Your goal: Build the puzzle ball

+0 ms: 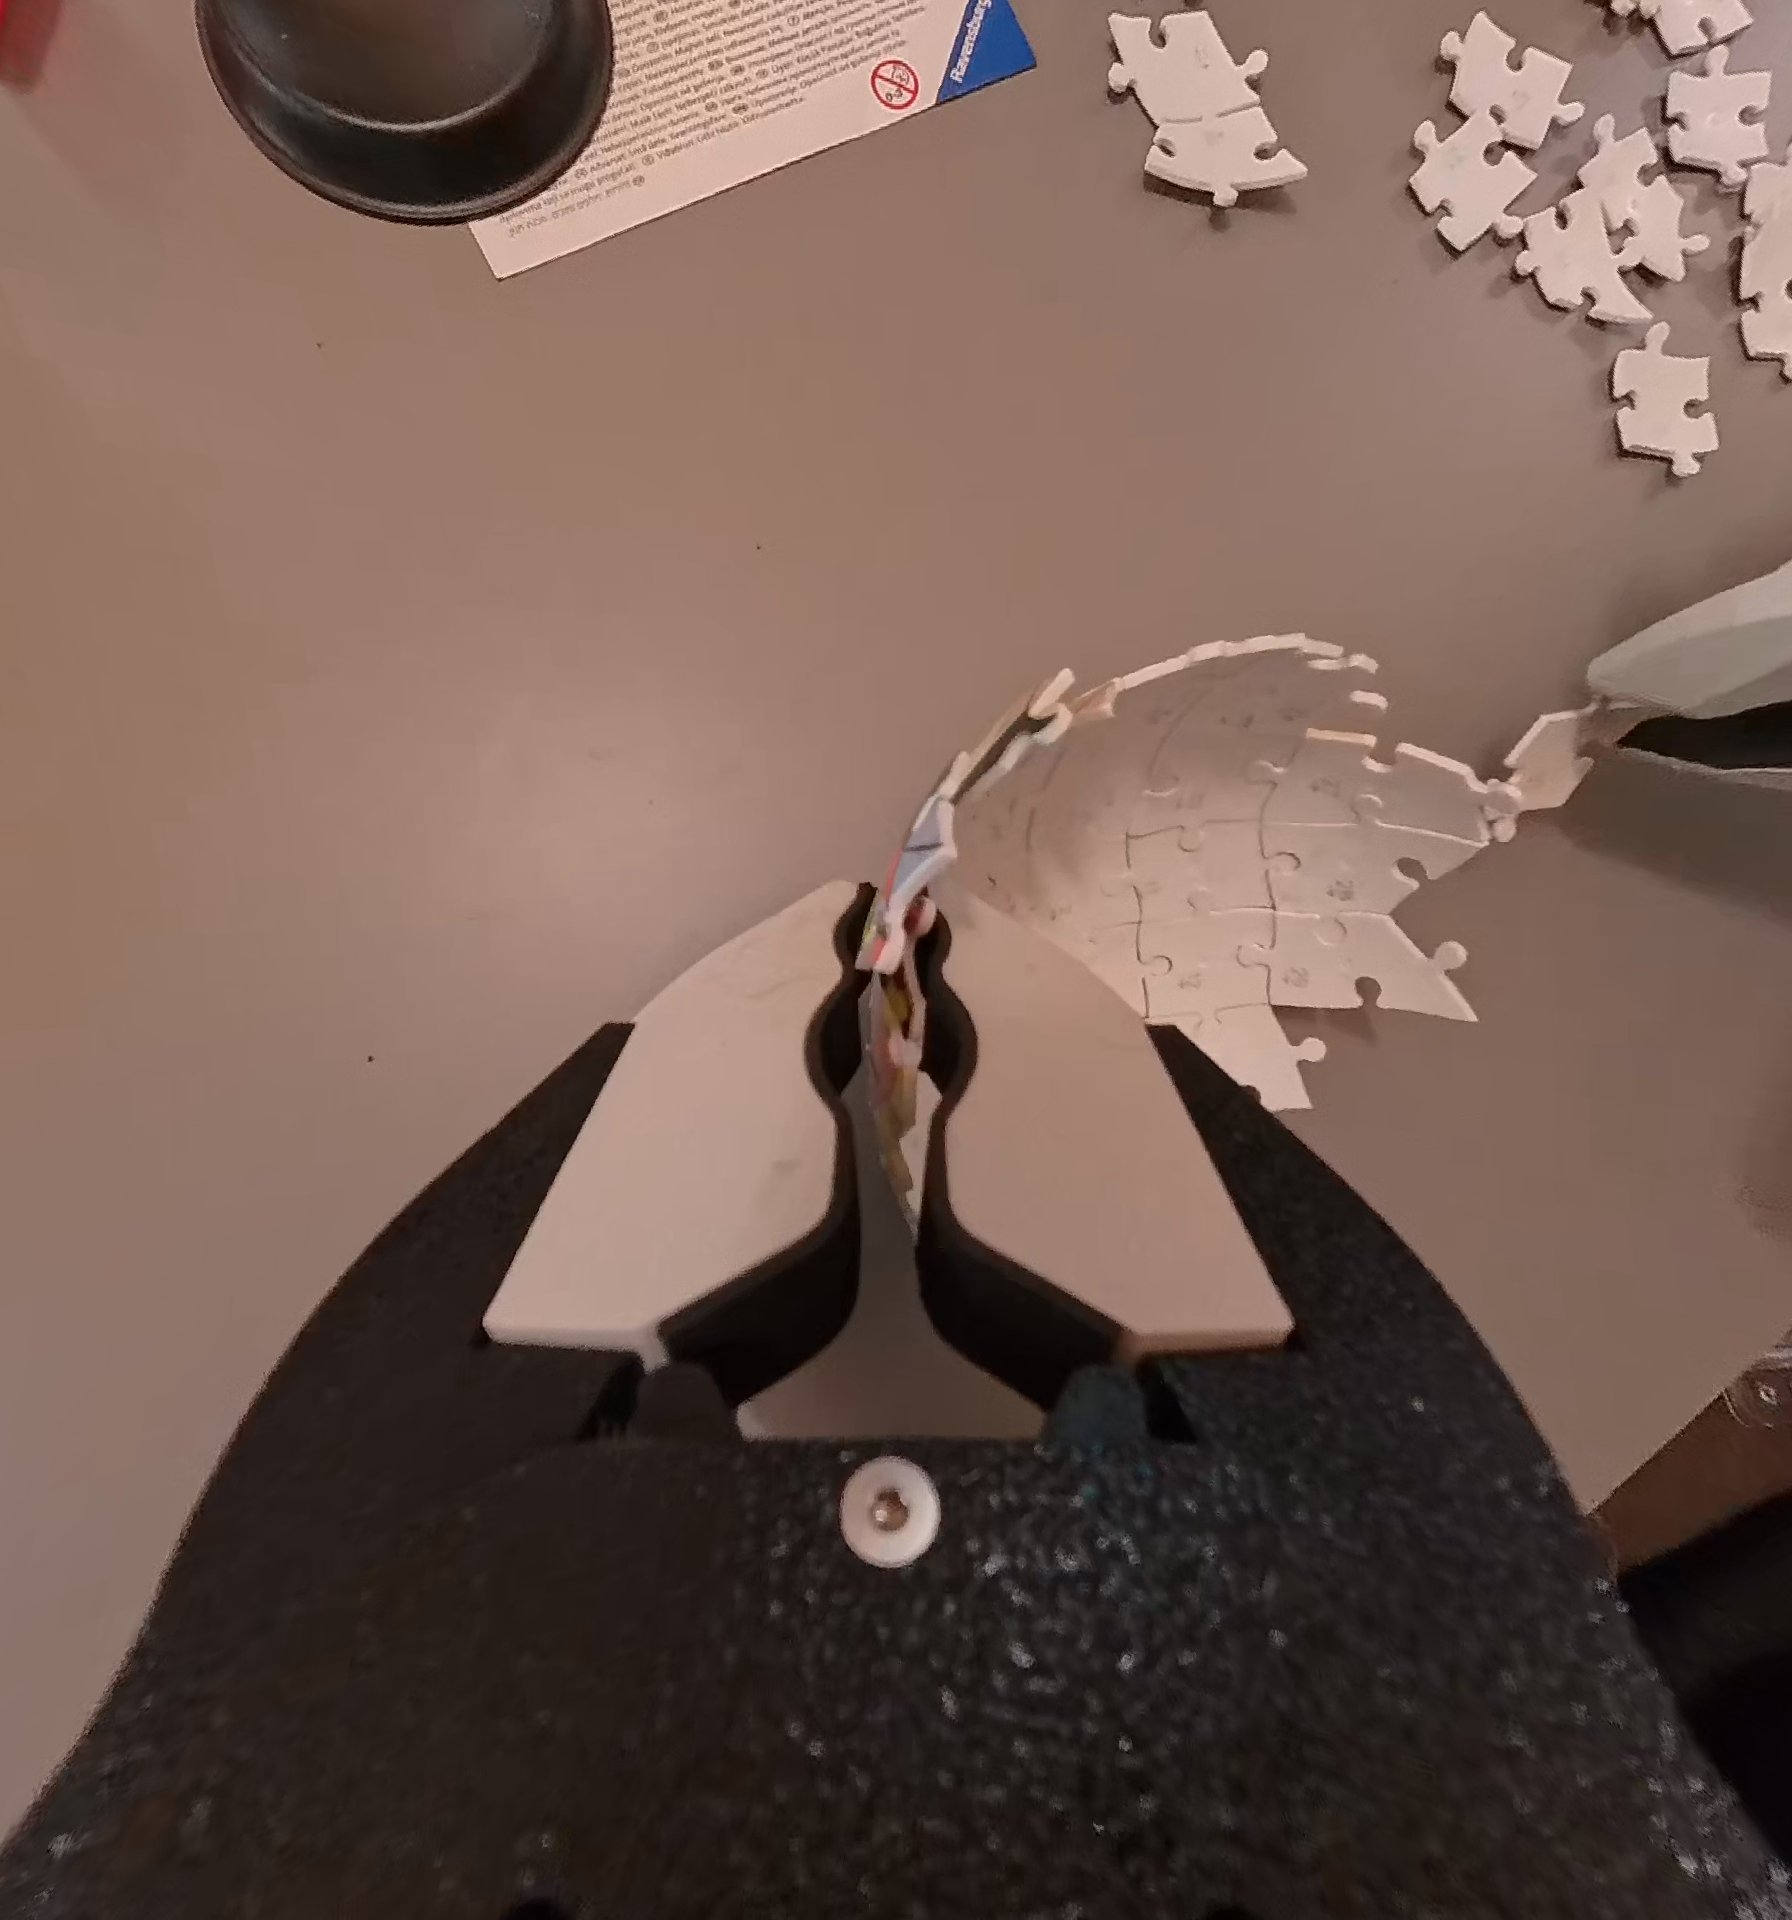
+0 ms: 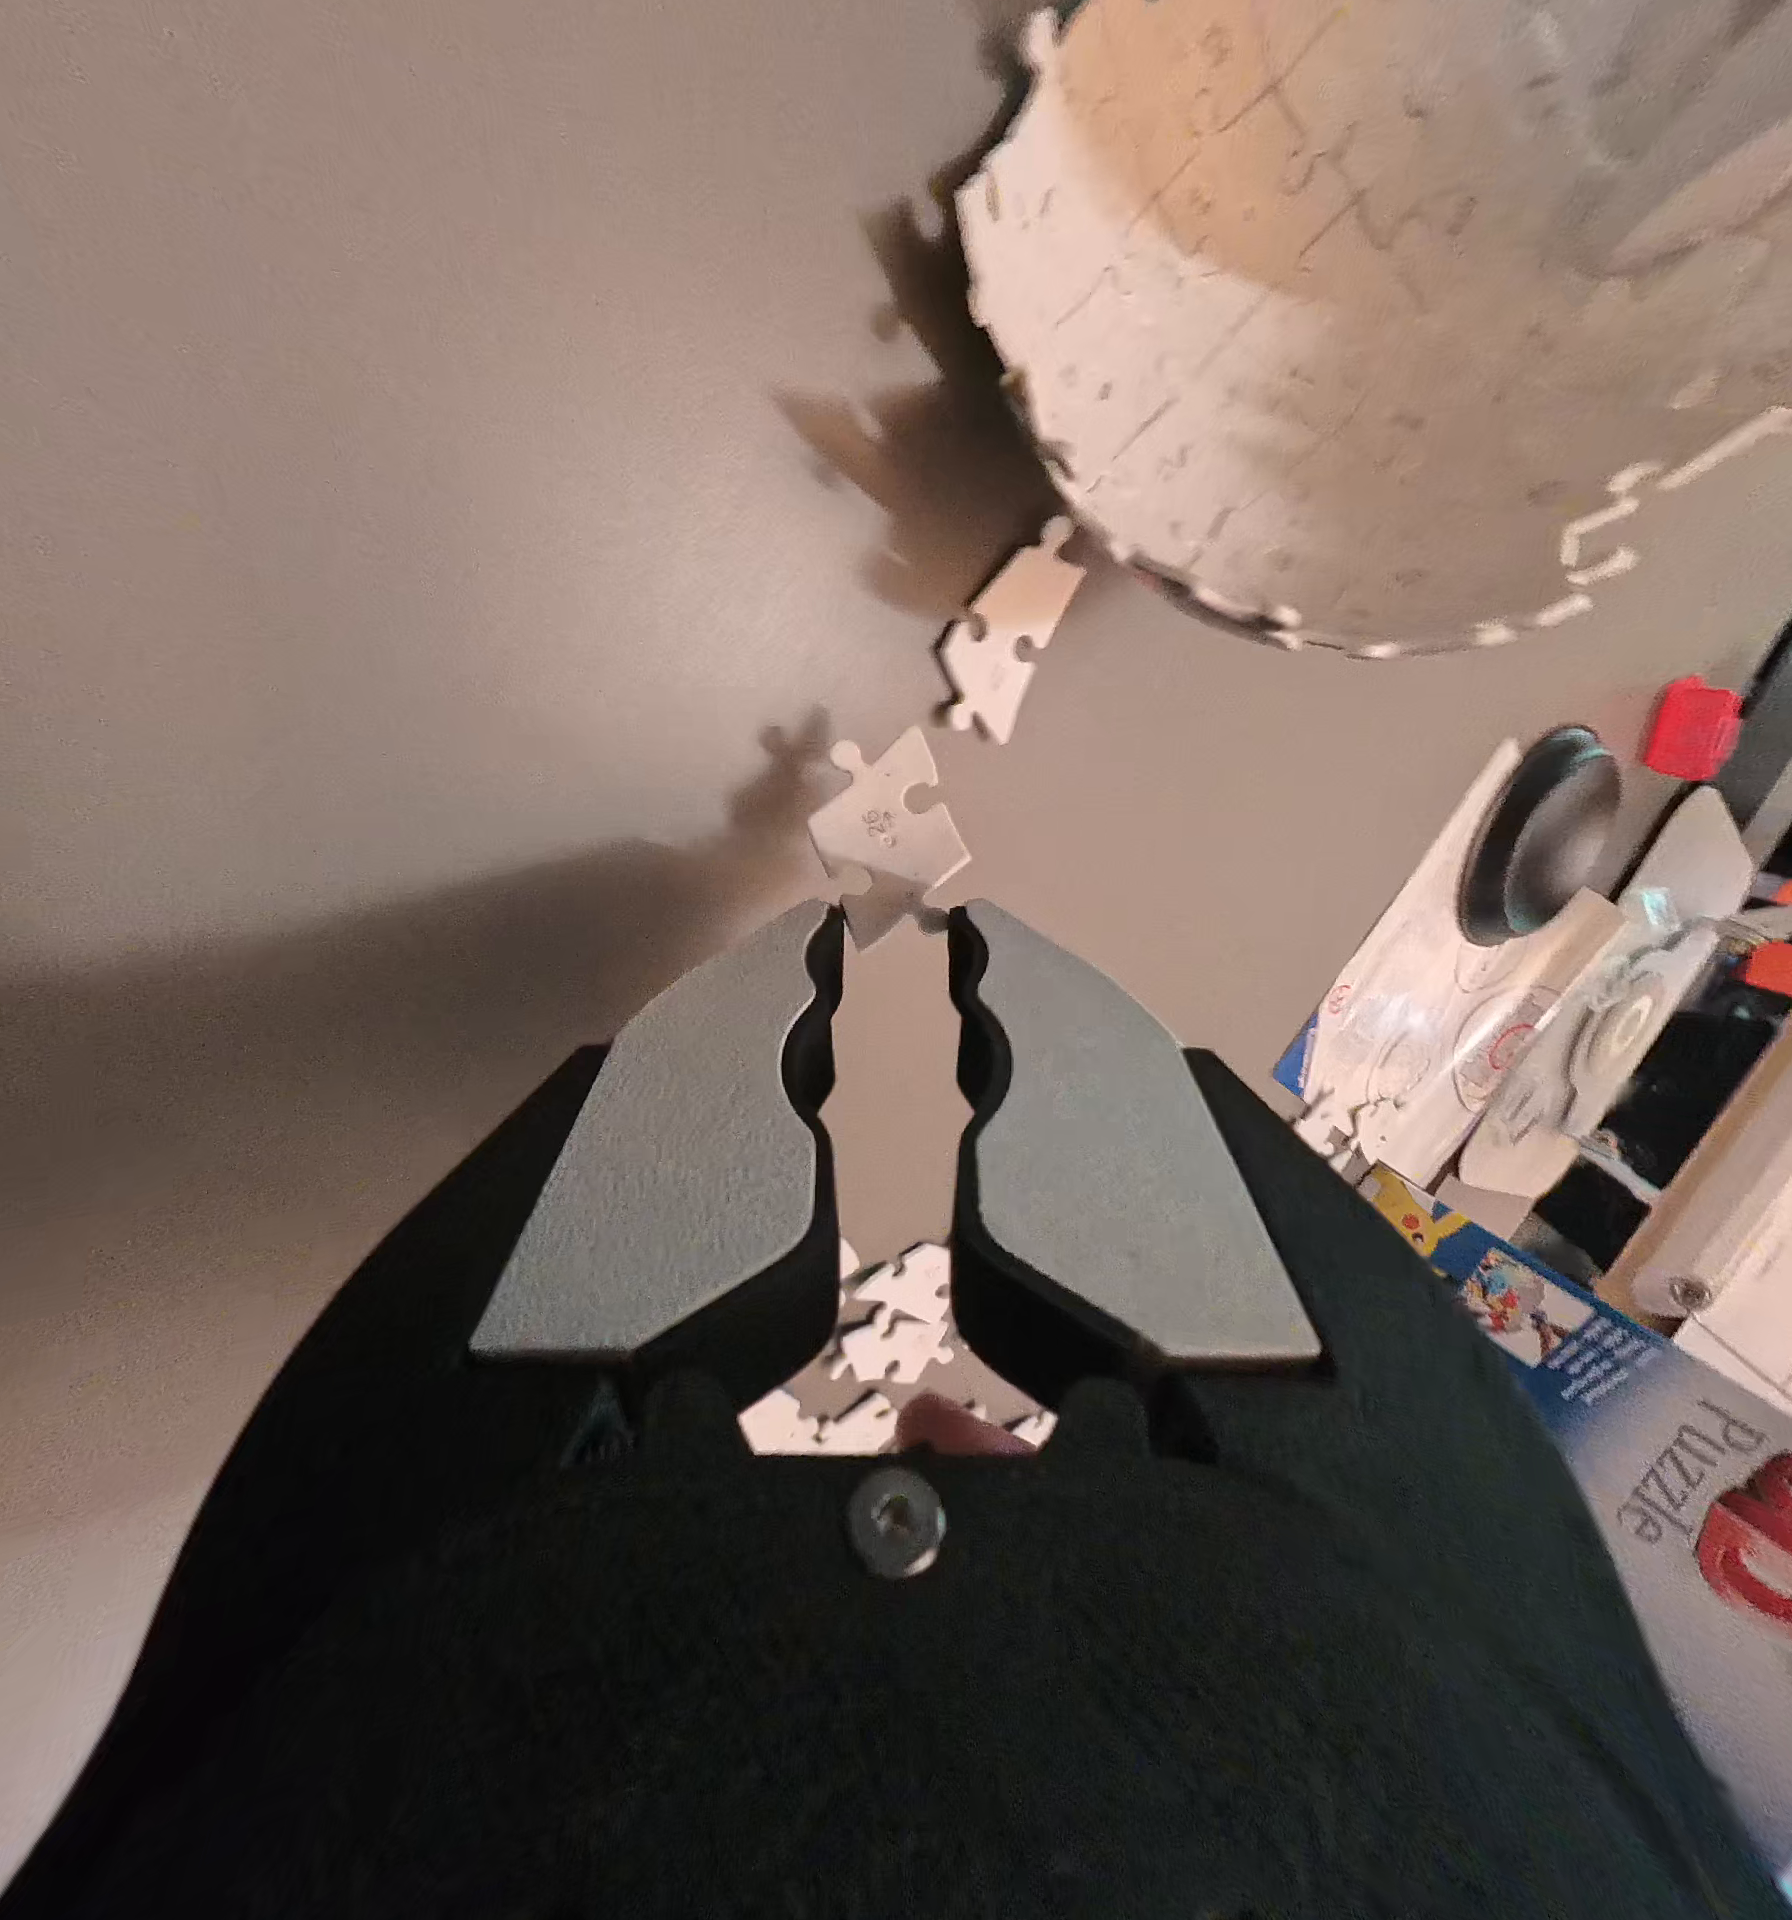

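Two claws work one job at this moment. The left claw point(image 1: 897, 935) is clenched on the rim of the half-built puzzle ball point(image 1: 1214, 862), a curved shell of joined pieces; its white inner face opens toward the right and its printed face shows only as a coloured edge between the pads. The shell leans out to the right of that claw, above the desk point(image 1: 456, 675).

At the shell's far right tip sits a piece point(image 1: 1546, 764) that meets the right claw point(image 1: 1609, 727) coming in from the right edge. In the right wrist view the right claw point(image 2: 897, 920) grips a single puzzle piece point(image 2: 887, 831) by its near corner, the jaws only narrowly apart. That piece points straight ahead along the fingers toward the shell point(image 2: 1391, 343), which lies ahead and to the right. Between them is a second piece point(image 2: 1011, 644), seemingly already attached at the shell's edge, though blur leaves this unsure.

The coming move, I judge, turns on lining up the held piece's knob with that edge piece and pushing forward while the left claw braces the shell.

Loose pieces point(image 1: 1640, 197) lie at the far right of the desk, well apart from the shell.
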The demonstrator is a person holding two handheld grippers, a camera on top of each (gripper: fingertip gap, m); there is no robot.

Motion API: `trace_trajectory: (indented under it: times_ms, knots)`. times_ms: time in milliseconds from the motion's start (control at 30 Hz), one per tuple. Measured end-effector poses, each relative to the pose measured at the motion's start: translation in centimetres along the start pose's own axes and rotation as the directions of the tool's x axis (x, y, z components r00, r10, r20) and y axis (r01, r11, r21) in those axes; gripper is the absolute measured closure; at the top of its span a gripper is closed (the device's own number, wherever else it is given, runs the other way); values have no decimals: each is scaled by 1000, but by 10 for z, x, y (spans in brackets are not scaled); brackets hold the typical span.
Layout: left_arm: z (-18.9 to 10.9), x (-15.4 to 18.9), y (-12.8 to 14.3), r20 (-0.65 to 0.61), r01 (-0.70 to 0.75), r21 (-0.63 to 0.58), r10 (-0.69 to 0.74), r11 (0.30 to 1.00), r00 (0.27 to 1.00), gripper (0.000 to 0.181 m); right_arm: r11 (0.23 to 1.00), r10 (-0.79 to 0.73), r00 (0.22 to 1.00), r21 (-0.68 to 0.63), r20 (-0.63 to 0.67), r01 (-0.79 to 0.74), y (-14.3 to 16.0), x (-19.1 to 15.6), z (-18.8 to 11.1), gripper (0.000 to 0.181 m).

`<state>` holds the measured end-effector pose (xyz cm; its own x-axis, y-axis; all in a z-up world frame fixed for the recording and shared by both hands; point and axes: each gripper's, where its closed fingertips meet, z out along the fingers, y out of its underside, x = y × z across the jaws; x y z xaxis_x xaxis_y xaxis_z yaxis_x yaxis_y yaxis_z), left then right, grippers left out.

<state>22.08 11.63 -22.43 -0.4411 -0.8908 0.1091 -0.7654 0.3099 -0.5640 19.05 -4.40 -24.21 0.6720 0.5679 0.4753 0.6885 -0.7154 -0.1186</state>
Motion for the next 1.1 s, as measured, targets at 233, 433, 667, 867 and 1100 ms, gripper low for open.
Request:
trace_trajectory:
  times_ms: [233,433,667,867,1100]
  knots:
    - [2,3,5,-19,9,-9,-10,1000,1000,176,990,103,982,80,158,-116,-2,-12,15,162]
    - [2,4,6,-28,9,-10,-9,1000,1000,176,902,363,903,157,228,-402,0,-6,10,157]
    - [3,5,7,-36,17,0,-17,1000,999,176,600,770,615,138,169,-788,7,-2,-6,123]
    - [3,3,10,-43,25,5,-25,1000,999,176,486,865,498,145,58,-862,1,-16,7,119]
    - [1,9,4,-34,4,23,-3,1000,999,176,449,871,472,165,138,-878,1,-10,19,124]
